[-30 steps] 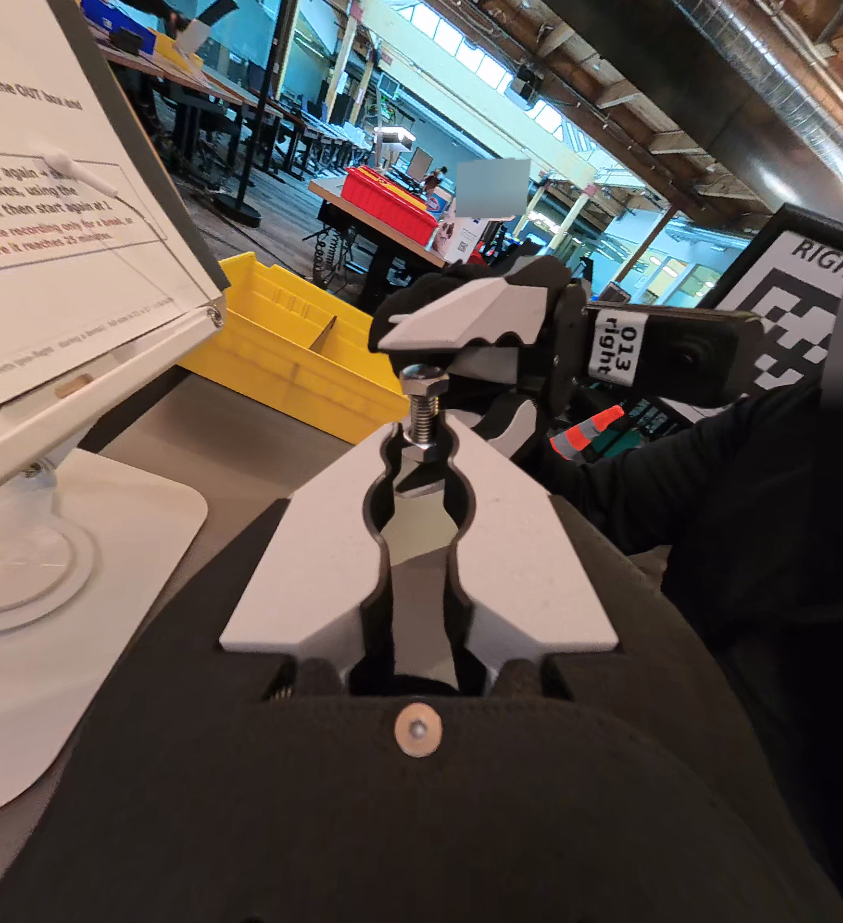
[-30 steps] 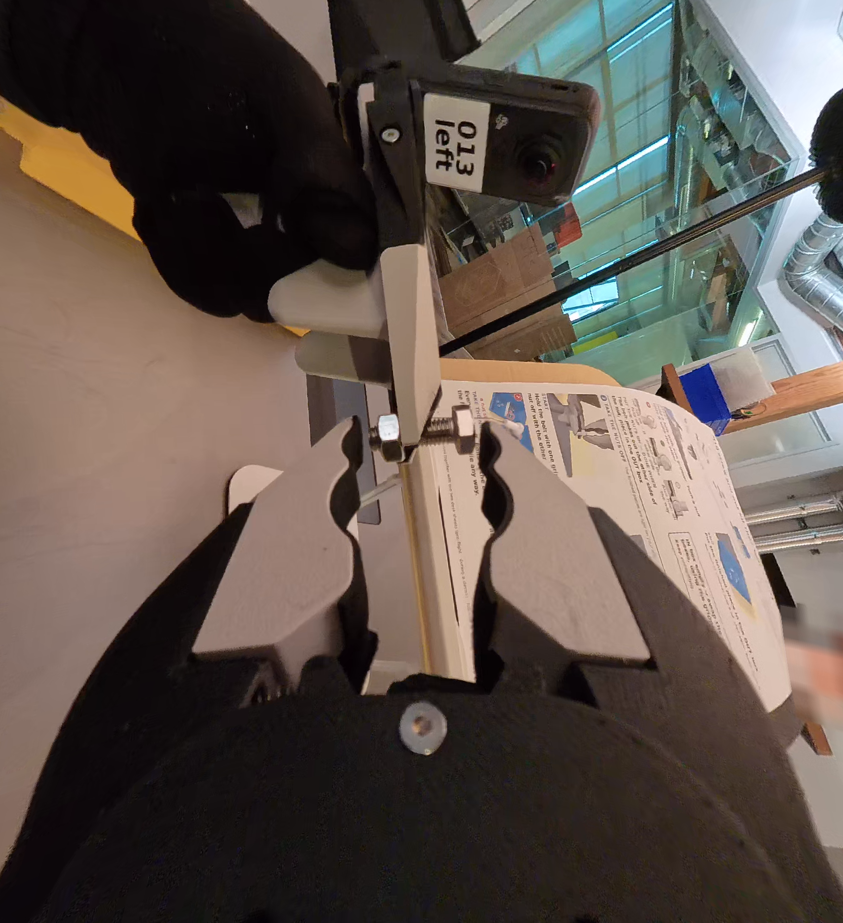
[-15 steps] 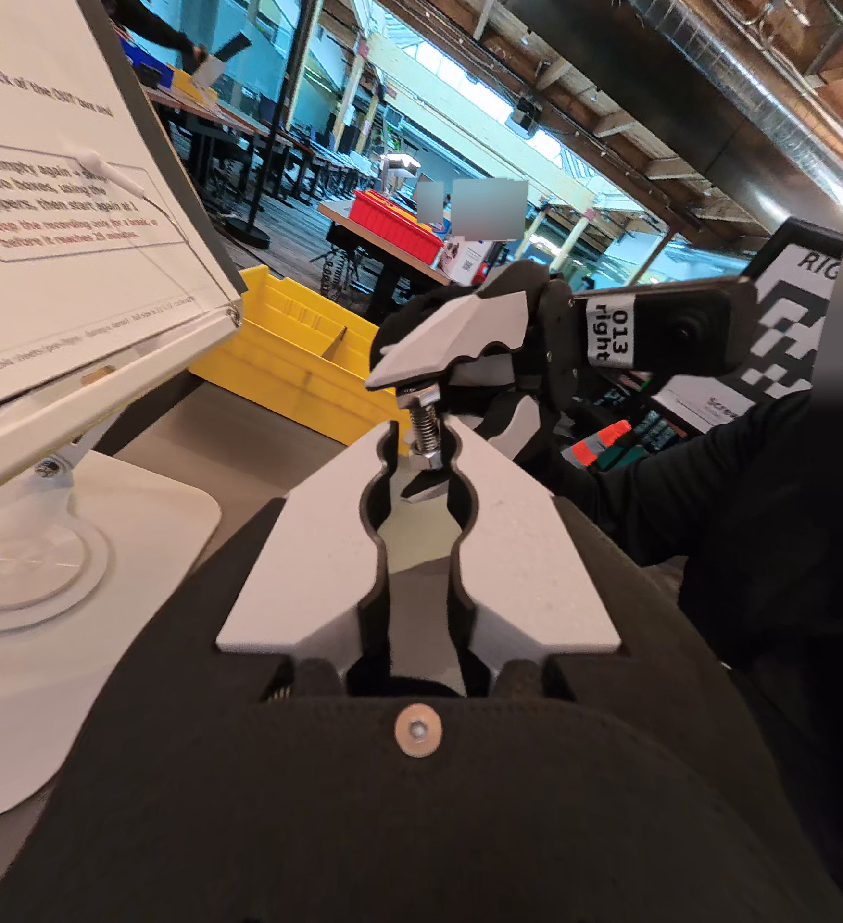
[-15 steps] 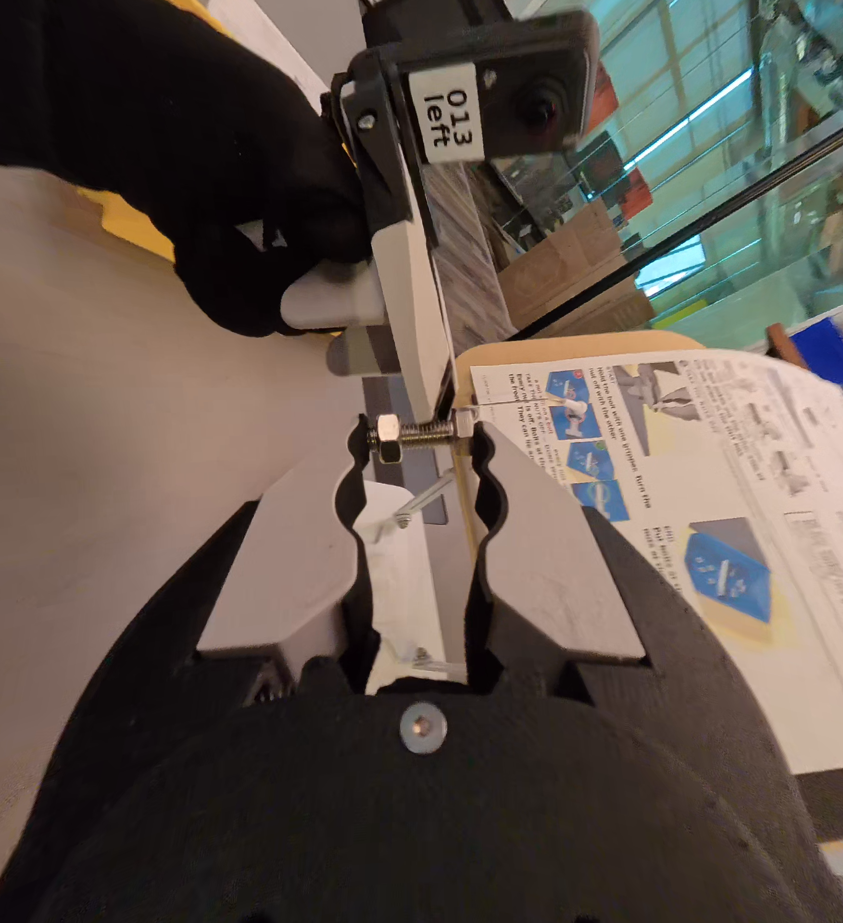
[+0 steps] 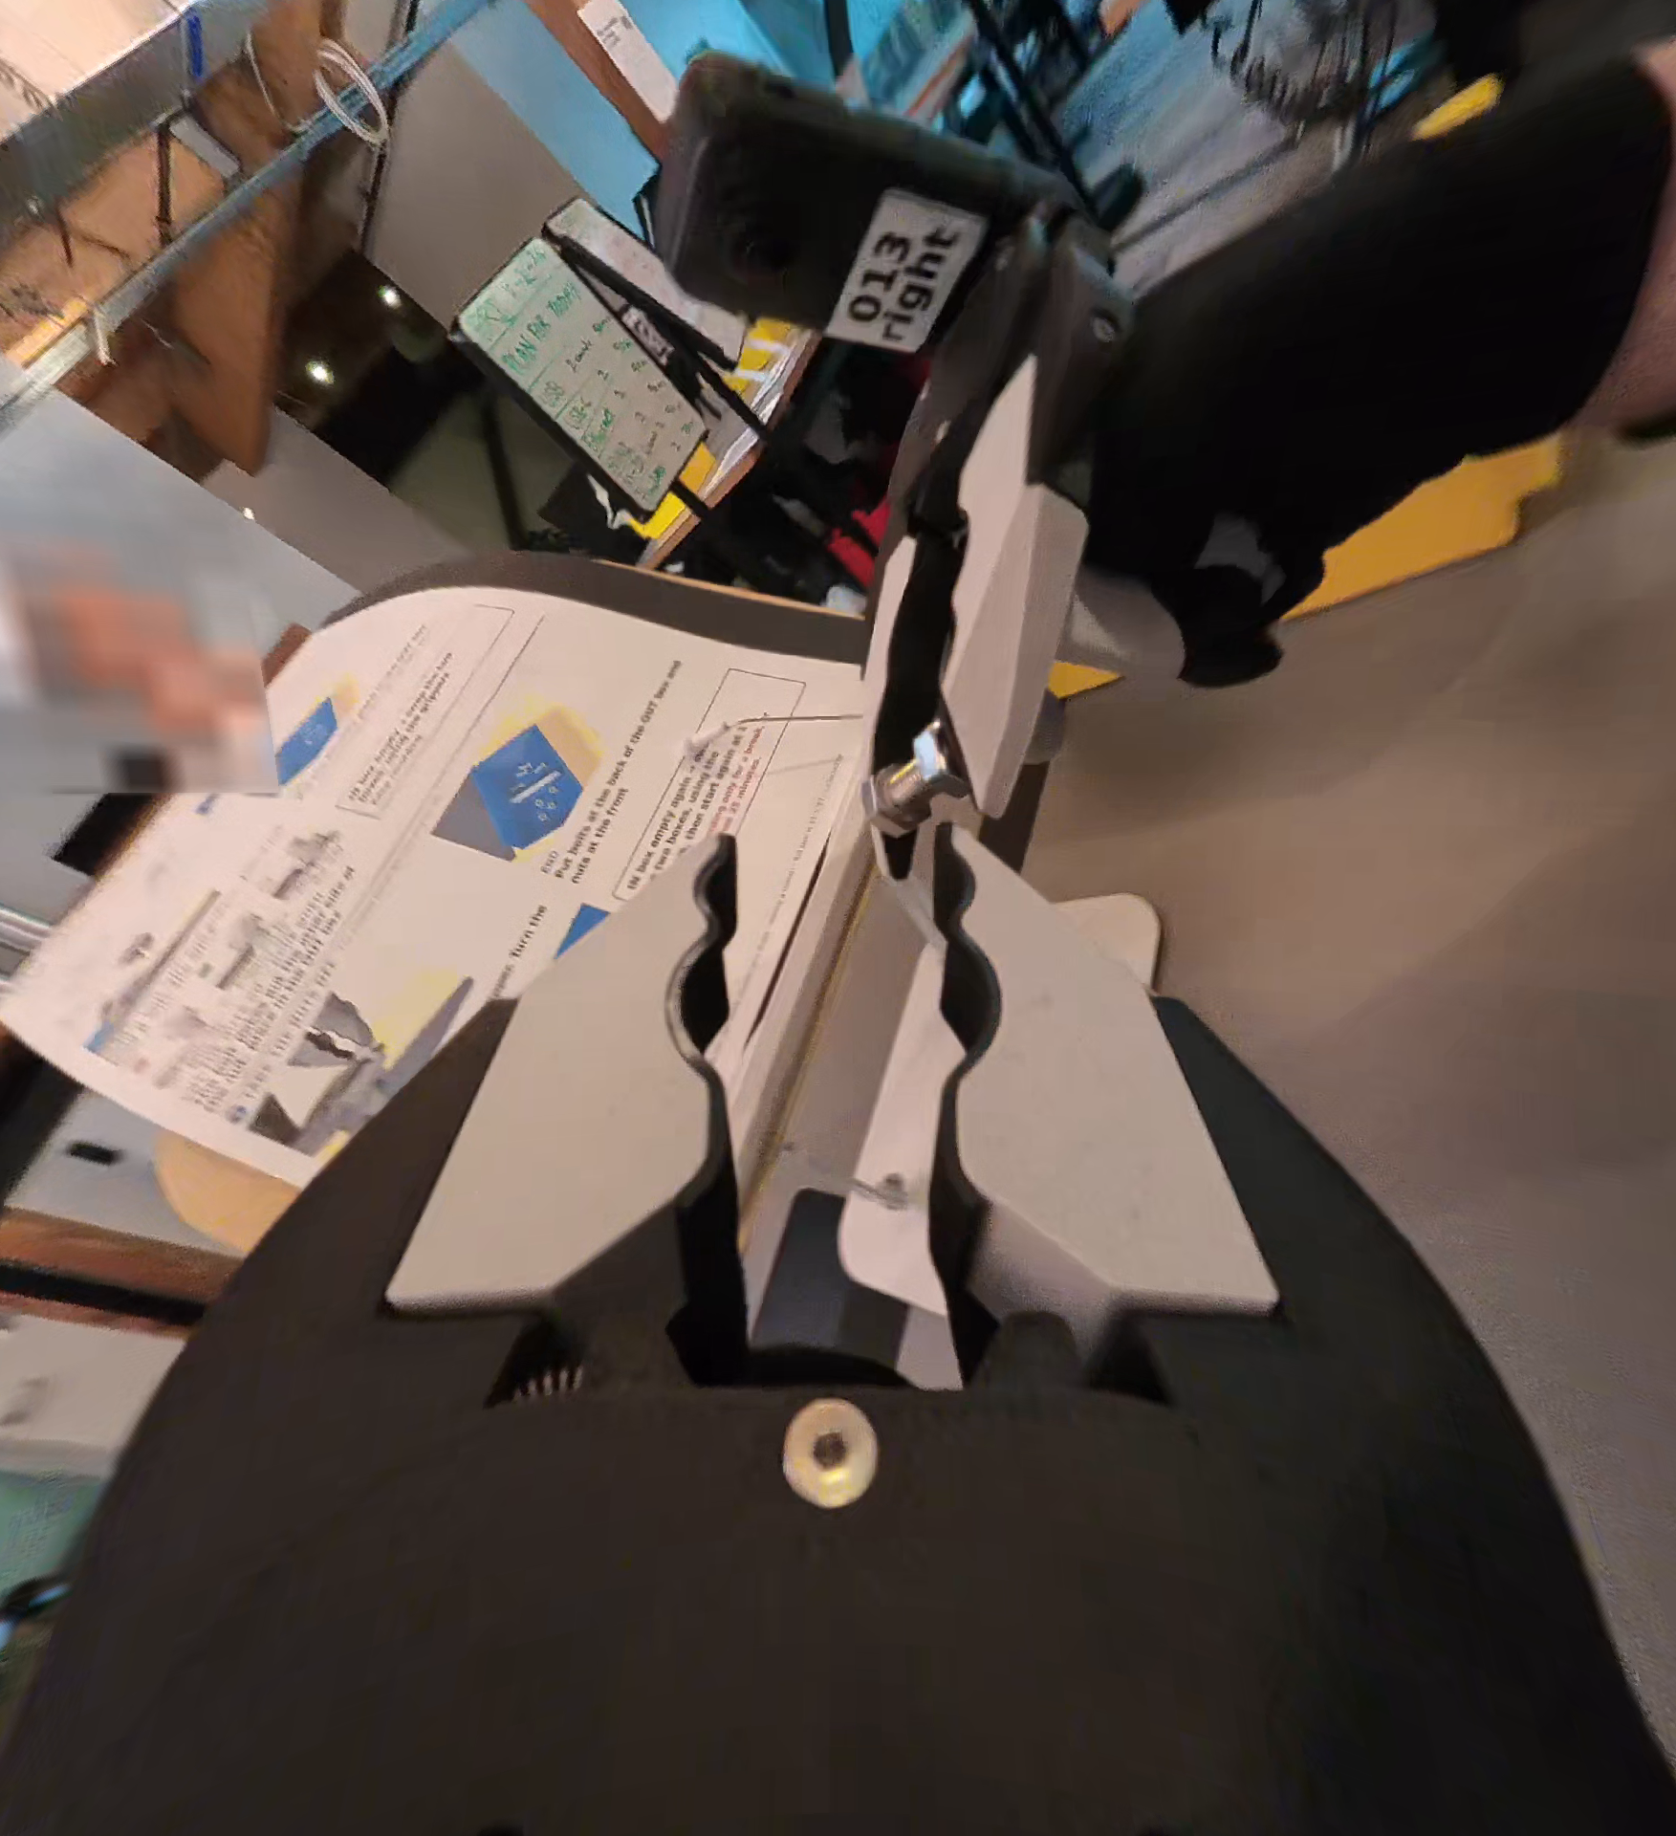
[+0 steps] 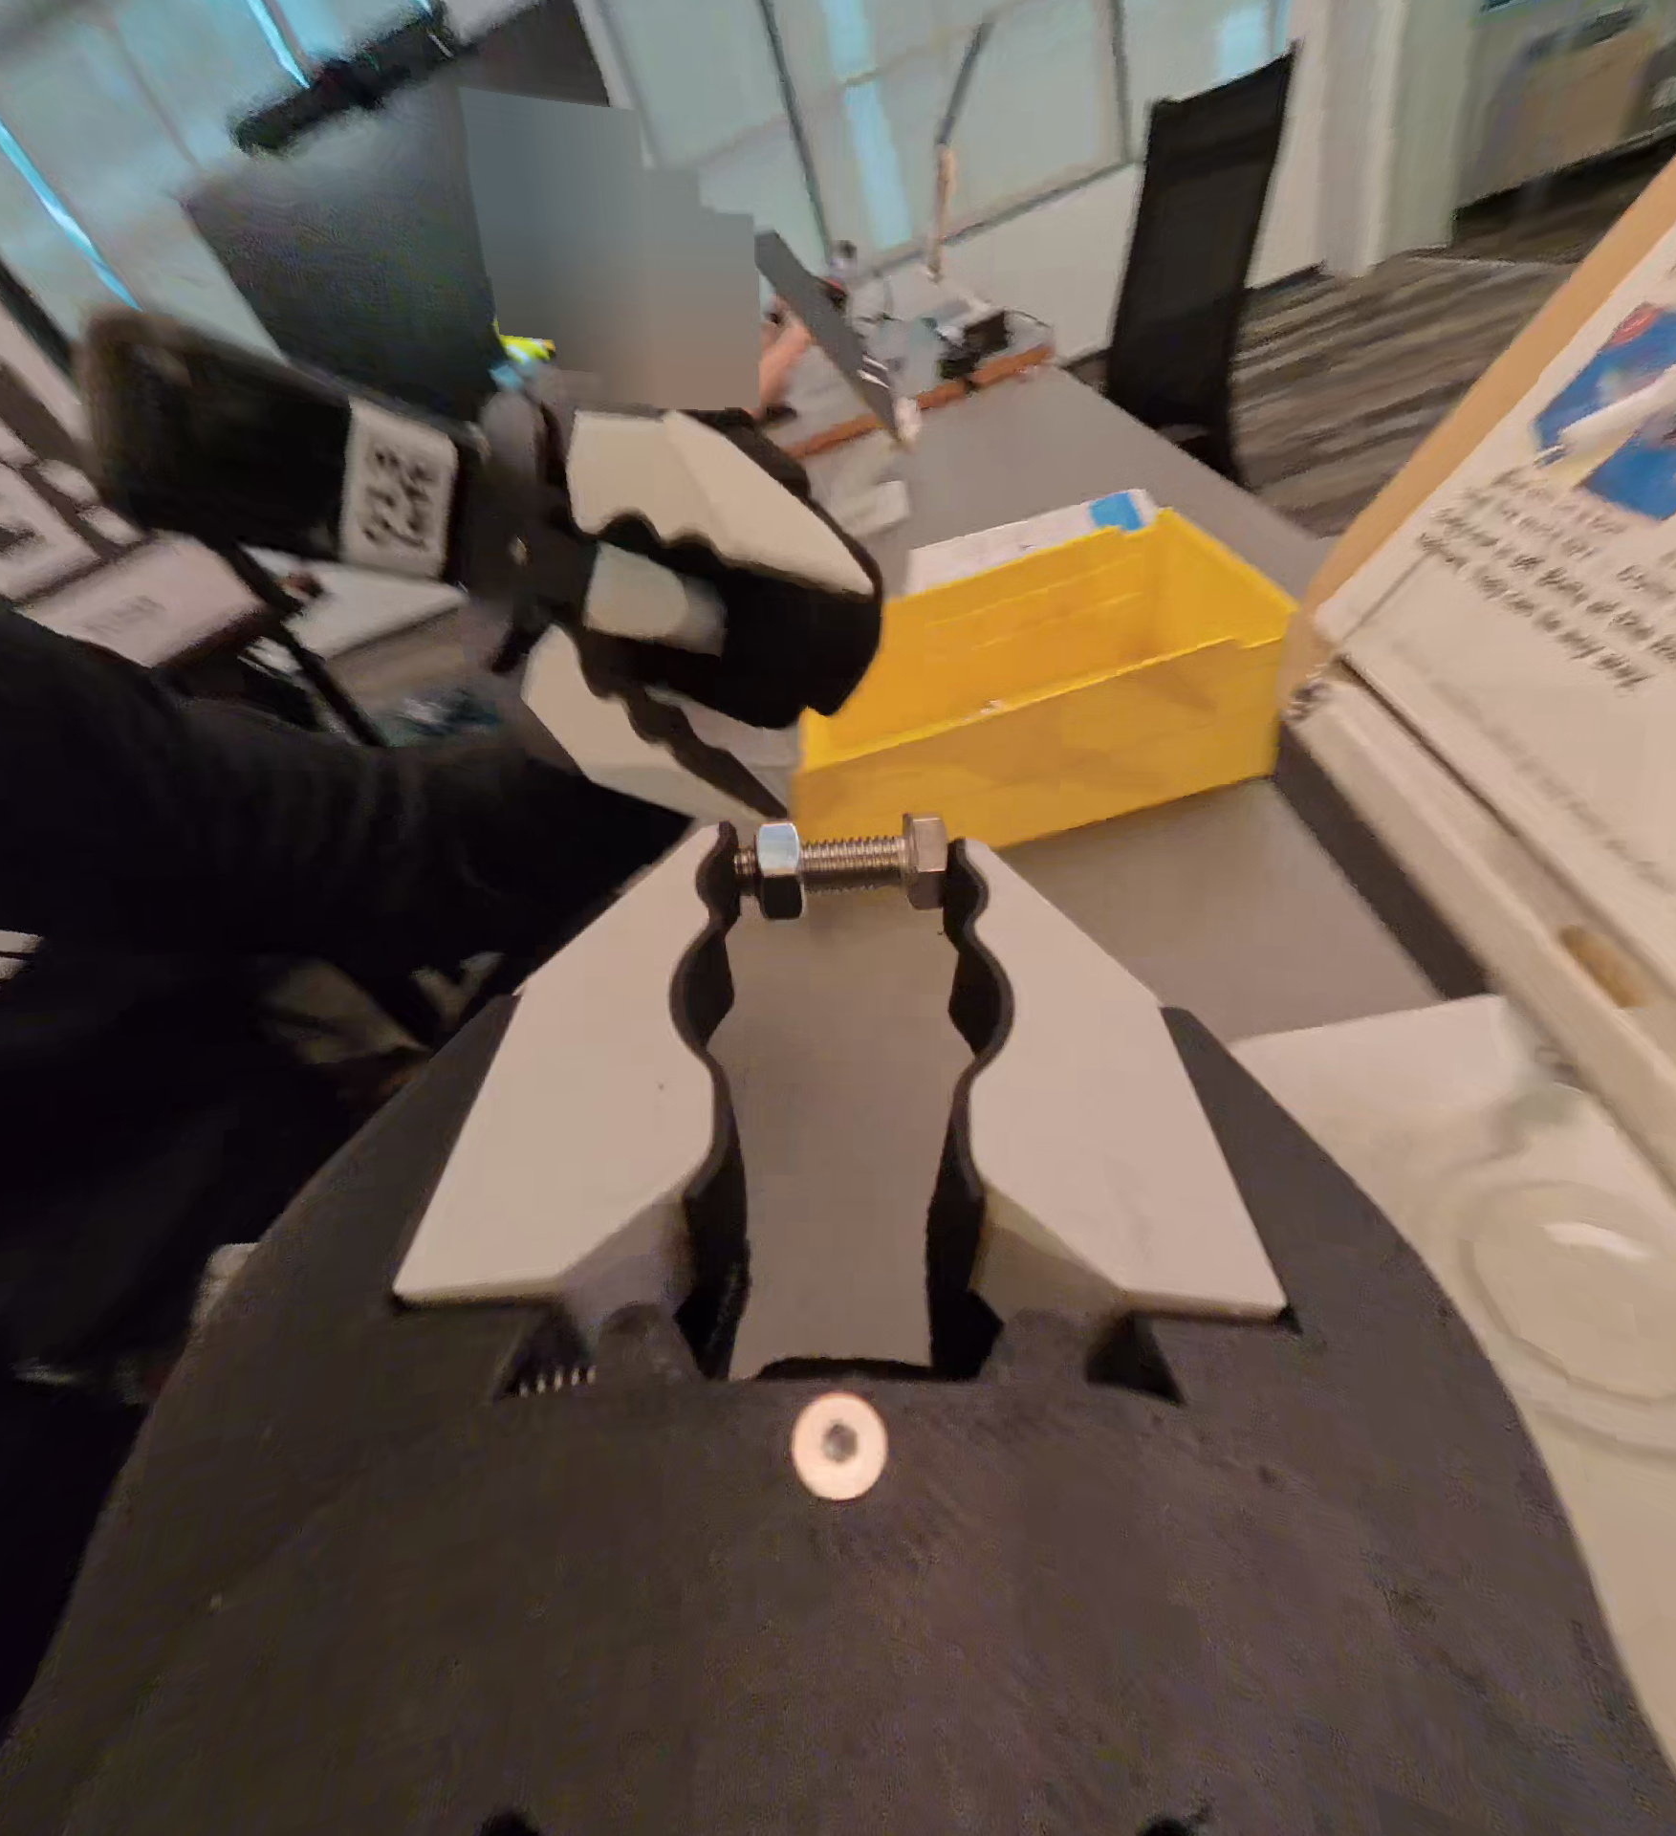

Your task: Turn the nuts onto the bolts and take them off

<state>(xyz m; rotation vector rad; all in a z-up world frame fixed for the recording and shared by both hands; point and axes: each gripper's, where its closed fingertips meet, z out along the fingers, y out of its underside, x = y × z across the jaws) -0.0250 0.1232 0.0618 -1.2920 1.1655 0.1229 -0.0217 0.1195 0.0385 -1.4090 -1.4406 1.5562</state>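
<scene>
In the right wrist view, the left gripper [image 6: 774,695] hangs at the left, held by a black-gloved hand [image 6: 764,636]; its fingers stand apart with nothing between them, just above the bolt [image 6: 843,859]. The bolt is one short, silvery threaded piece, lying crosswise, its hex head against the right finger. One nut [image 6: 776,869] sits near its other end, against the left finger. The right gripper [image 6: 839,874] pinches this pair lengthwise at its fingertips. Farther right stands one yellow bin [image 6: 1042,695], possibly empty, though blur hides detail. A printed sheet [image 6: 1559,556] leans at the far right.
</scene>
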